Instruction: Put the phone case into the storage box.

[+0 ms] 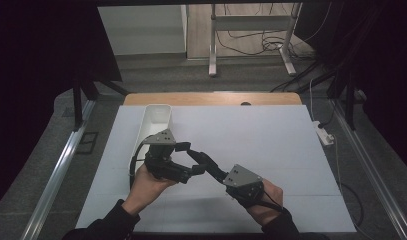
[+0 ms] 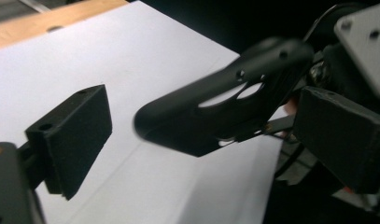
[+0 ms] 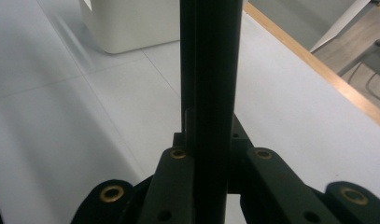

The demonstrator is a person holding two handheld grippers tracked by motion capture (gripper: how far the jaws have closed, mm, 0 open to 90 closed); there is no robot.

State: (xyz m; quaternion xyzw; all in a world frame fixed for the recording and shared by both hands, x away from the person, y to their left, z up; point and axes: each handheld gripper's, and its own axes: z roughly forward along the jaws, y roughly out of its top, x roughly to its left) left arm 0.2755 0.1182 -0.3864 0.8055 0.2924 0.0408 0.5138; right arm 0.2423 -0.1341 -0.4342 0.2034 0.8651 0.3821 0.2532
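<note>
A thin black case (image 2: 215, 112) with cut-out holes hangs above the white table between my two grippers. My right gripper (image 1: 222, 175) is shut on one end of it; in the right gripper view its jaws (image 3: 208, 93) stand pressed together on the thin black edge. My left gripper (image 1: 191, 161) is open around the case's other end. In the left gripper view its pads (image 2: 71, 140) stand wide apart, the case passes between them, and no pad presses on it. The right gripper's grey plate (image 2: 360, 42) shows just behind the case.
A long white bin (image 1: 153, 125) stands at the table's left, just beyond my left hand; it also shows as the white bin (image 3: 127, 23) ahead. A white sheet (image 1: 271, 150) covers the table, with a wooden edge (image 1: 211, 98) at the far side.
</note>
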